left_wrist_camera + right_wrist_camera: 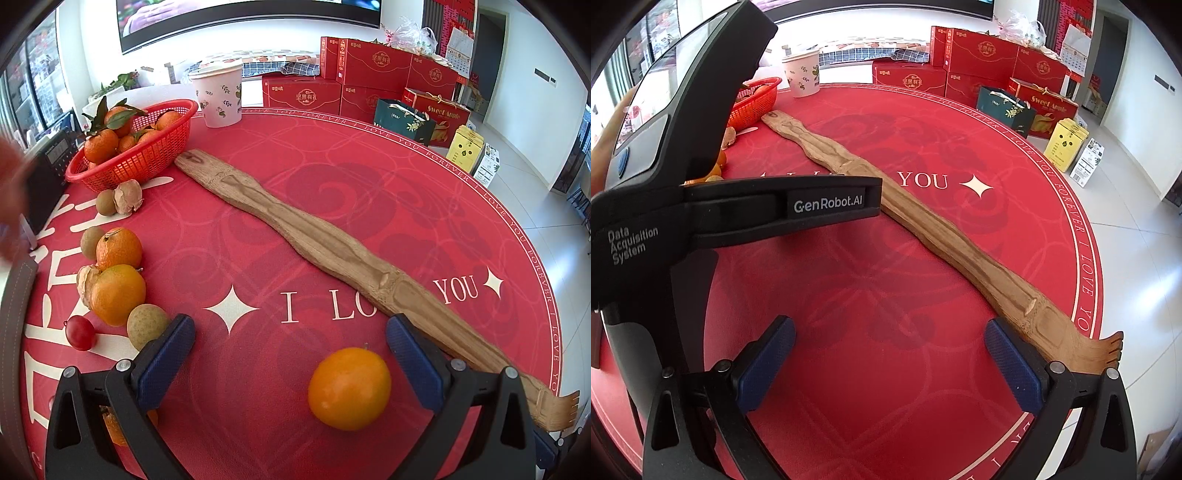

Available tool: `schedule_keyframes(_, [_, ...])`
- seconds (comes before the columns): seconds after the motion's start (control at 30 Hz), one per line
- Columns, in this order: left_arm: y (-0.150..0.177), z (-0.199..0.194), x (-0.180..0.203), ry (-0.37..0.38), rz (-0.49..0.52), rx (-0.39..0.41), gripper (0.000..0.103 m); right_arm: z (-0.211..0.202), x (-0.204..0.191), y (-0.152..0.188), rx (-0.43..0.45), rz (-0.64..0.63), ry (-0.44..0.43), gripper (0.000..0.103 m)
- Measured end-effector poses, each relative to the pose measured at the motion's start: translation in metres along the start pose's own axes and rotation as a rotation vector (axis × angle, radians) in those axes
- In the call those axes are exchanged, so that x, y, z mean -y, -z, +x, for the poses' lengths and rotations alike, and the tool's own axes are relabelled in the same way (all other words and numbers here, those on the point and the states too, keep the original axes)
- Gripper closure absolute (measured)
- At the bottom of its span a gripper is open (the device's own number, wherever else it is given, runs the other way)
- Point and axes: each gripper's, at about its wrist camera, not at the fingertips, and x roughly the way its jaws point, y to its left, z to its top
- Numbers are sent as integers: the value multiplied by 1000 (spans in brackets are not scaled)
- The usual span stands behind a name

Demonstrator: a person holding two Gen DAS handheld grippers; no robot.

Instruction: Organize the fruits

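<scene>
In the left wrist view my left gripper (290, 330) is open, with an orange (349, 387) lying on the red table mat between its fingers, nearer the right finger. To the left lie two more oranges (118, 293), (119, 248), a small red tomato (80, 333), brown longans (147, 325) and peel scraps (127, 196). A red mesh basket (147, 151) at the far left holds several tangerines with leaves. In the right wrist view my right gripper (890, 332) is open and empty over bare mat; the left gripper's black body (701, 155) fills its left side.
A long wooden back-scratcher (310, 240) lies diagonally across the round table; it also shows in the right wrist view (923, 229). A floral paper cup (219, 96) stands behind the basket. Red gift boxes (369, 77) and bags stand on the floor beyond the table. A dark device (48, 173) sits at the left edge.
</scene>
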Motion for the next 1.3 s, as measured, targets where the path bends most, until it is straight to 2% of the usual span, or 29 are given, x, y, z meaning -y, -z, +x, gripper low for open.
schedule_keyframes(0.3, [0, 1, 1, 0, 0, 0, 0, -5, -2, 5, 14, 28, 17, 0])
schedule_keyframes(0.5, [-1, 0, 1, 0, 0, 0, 0, -16, -2, 19, 74, 37, 13, 0])
schedule_keyframes(0.7, [-4, -2, 5, -10, 14, 0, 0, -15, 0, 18, 83, 29, 20, 0])
schedule_keyframes(0.73, [-4, -14, 1, -21, 18, 34, 0, -15, -1, 18, 83, 29, 19, 0])
schedule_keyframes(0.87, [7, -88, -32, 22, 37, 231, 0, -15, -1, 19, 87, 25, 16, 0])
schedule_keyframes(0.93, [24, -114, -57, -22, 56, 296, 0, -15, -2, 19, 91, 30, 21, 0])
schedule_keyframes(1.0, [40, -117, -85, -81, 49, 286, 0, -14, -3, 17, 94, 36, 25, 0])
schedule_keyframes(1.03, [46, -112, -96, -83, 45, 267, 0, -14, -4, 18, 96, 36, 26, 0])
schedule_keyframes(1.1, [62, -102, -122, -70, 23, 213, 0, -15, -5, 19, 101, 36, 27, 0])
schedule_keyframes(1.3, [82, -85, -159, -44, 14, 164, 0, -14, -7, 17, 95, 38, 33, 0])
